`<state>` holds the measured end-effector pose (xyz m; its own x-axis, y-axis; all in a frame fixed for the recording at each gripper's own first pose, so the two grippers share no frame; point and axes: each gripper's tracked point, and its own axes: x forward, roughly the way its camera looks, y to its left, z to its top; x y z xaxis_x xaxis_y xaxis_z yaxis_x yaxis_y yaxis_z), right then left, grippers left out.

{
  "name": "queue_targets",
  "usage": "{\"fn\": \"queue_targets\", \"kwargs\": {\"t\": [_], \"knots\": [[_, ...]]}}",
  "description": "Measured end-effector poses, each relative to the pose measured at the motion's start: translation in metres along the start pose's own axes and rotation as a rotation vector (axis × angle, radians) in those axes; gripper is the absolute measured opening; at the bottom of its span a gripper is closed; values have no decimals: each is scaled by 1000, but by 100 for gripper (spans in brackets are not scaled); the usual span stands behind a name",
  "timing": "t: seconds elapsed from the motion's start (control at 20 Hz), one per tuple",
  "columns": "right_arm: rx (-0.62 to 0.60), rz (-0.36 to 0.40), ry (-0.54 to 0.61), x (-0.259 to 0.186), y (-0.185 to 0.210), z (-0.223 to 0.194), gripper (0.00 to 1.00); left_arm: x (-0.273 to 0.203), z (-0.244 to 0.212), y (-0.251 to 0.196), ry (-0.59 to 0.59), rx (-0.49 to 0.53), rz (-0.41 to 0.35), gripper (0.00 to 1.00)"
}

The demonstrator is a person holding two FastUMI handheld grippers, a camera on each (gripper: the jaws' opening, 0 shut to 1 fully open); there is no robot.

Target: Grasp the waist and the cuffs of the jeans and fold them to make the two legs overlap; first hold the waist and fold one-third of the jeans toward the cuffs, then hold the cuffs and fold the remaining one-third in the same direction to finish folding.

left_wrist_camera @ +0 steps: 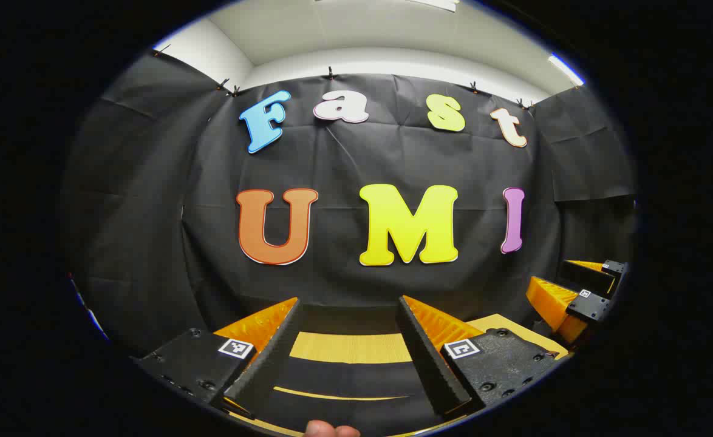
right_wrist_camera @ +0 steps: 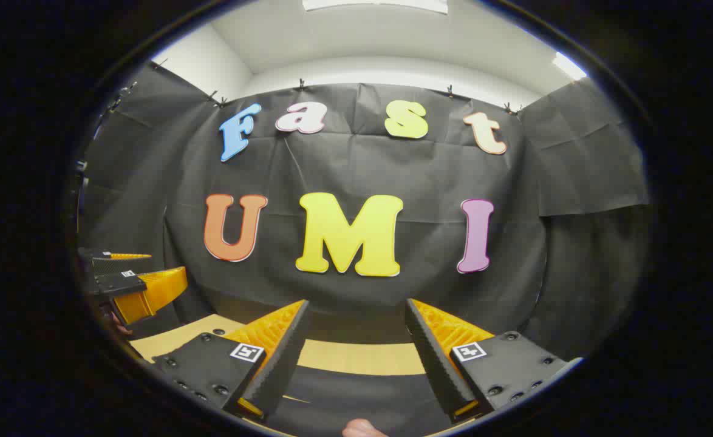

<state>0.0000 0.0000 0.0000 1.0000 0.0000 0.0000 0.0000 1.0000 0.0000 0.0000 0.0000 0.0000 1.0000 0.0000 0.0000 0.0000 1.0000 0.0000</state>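
Left gripper view looks forward at the black cloth wall (left_wrist_camera: 356,158) of the booth, w/ a white ceiling (left_wrist_camera: 356,30) above it. At the bottom, the left claw (left_wrist_camera: 350,315) has its two fingers spread wide, nothing between them. Between and below the fingers lies a dark, flat stuff (left_wrist_camera: 344,379) over the light wood counter (left_wrist_camera: 350,347); this is probably the jeans, but the view is too low and too dark to be sure. A thin pale line crosses the dark surface. One fingertip (left_wrist_camera: 331,430) of the person shows at the very bottom edge. At the right side, further off, the right claw (left_wrist_camera: 560,282) is seen from the side, held above the counter edge; its fingers stand apart.

Right gripper view gives almost the same scene. The right claw (right_wrist_camera: 356,315) is also wide open, fingers apart, gripping nothing. The wood counter shows as a light strip between the fingers, and the dark flat stuff (right_wrist_camera: 362,394) lies nearer to the camera, under the fingers. A fingertip (right_wrist_camera: 362,428) shows at the bottom edge. At the left side the left claw (right_wrist_camera: 165,270) is seen from the side, open, above the counter corner.

Both claws are level, side by side, pointing at the wall, and neither one touches the dark cloth on the counter.
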Motion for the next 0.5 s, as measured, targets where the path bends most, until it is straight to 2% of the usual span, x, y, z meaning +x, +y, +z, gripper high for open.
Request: {"fn": "queue_targets", "kwargs": {"t": [0.5], "knots": [[17, -27, -2, 0, -8, 0, 95, 3, 2, 0, -13, -1, -6, 98]]}}
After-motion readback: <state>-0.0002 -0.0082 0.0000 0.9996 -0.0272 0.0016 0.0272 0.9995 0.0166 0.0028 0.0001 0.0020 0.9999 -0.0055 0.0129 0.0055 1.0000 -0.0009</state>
